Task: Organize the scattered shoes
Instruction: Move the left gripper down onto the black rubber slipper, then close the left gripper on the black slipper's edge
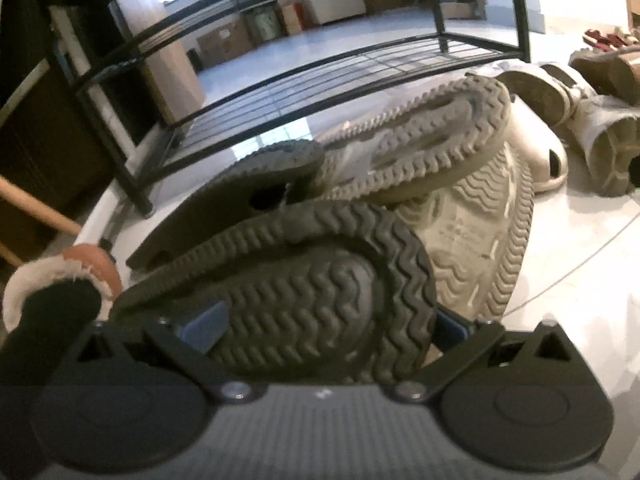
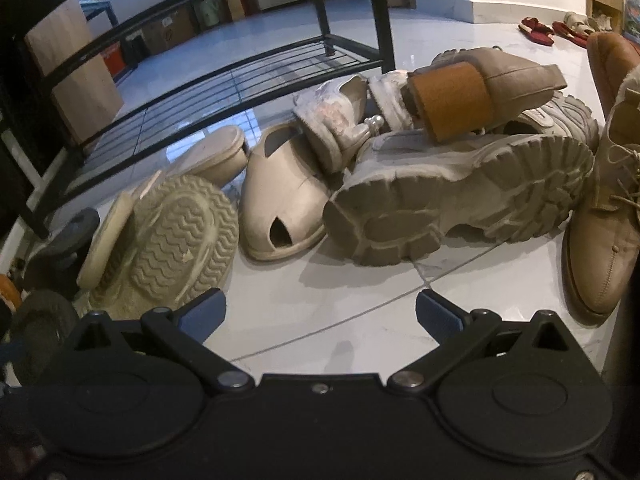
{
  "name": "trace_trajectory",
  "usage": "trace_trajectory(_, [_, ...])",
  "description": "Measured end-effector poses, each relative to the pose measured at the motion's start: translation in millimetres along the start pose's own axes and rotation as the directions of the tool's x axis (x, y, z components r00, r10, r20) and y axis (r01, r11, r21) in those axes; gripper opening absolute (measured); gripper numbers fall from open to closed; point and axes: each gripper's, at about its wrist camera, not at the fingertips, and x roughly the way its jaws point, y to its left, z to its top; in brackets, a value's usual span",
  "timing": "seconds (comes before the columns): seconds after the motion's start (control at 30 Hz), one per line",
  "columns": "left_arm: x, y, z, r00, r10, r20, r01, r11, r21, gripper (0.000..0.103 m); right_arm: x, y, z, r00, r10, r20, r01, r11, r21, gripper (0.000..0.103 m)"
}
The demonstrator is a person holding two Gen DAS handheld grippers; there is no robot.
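Here the left hand-held gripper (image 1: 320, 328) clamps the black clog's (image 1: 288, 300) heel; the right hand-held gripper (image 2: 320, 316) gapes empty.

No readable text, brand, number or sign anywhere in either view. Faint moulded markings on the pale clog sole (image 1: 472, 232) in the left wrist view, too blurred to make out as letters or figures. Small marks on a cardboard box (image 2: 168, 26) and a red patch (image 2: 110, 54) behind the shoe rack (image 2: 224, 68) in the right wrist view, likewise too small and soft to read.
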Motion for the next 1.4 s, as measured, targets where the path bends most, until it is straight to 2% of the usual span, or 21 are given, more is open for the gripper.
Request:
trace_trajectory(0.2, [-3, 9, -14, 0.995, -0.053, 0.086, 0.053, 0.999, 0.002, 0.103, 8, 5, -3, 1.0, -0.016, -0.025, 0.016, 1.0, -0.016, 0.103])
trace_trajectory(0.47, [-3, 2, -8, 0.998, -0.023, 0.052, 0.024, 1.0, -0.017, 0.103, 9, 6, -2, 0.999, 0.0, -0.036, -0.001, 1.0, -0.017, 0.103])
trace_trajectory(0.67, [-7, 16, 3, 1.0, -0.027, -0.001, 0.027, 0.991, -0.135, 0.102, 5, 2, 2, 0.999, 0.014, -0.03, -0.013, 1.0, 0.008, 0.103])
trace_trajectory(0.9, [-14, 32, 6, 0.997, -0.058, -0.053, 0.041, 0.96, -0.276, 0.102, -2, -5, 7, 0.999, 0.033, -0.009, -0.033, 0.999, 0.037, 0.103])
trace_trajectory(1.03, [-23, 29, 0, 0.996, -0.057, -0.072, 0.034, 0.959, -0.281, 0.099, -8, -10, 8, 1.0, 0.03, 0.004, -0.03, 0.998, 0.057, 0.103])
trace_trajectory(1.1, [-29, 29, -3, 0.997, -0.052, -0.062, 0.033, 0.962, -0.273, 0.093, -11, -13, 9, 1.0, 0.028, 0.01, -0.029, 0.997, 0.066, 0.103])
trace_trajectory(1.17, [-38, 29, -3, 0.998, -0.05, -0.031, 0.04, 0.964, -0.263, 0.089, -14, -15, 10, 1.0, 0.026, 0.016, -0.027, 0.997, 0.075, 0.103])
trace_trajectory(1.23, [-47, 30, -1, 0.999, -0.042, 0.01, 0.043, 0.967, -0.25, 0.079, -13, -17, 10, 1.0, 0.023, 0.02, -0.024, 0.996, 0.084, 0.103])
trace_trajectory(1.33, [-59, 37, 8, 0.997, -0.048, 0.064, 0.063, 0.963, -0.261, 0.078, -17, -21, 9, 1.0, 0.018, 0.026, -0.02, 0.995, 0.1, 0.103])
trace_trajectory(1.4, [-66, 41, 12, 0.994, -0.049, 0.096, 0.073, 0.962, -0.263, 0.07, -19, -23, 9, 0.999, 0.013, 0.032, -0.017, 0.994, 0.106, 0.103])
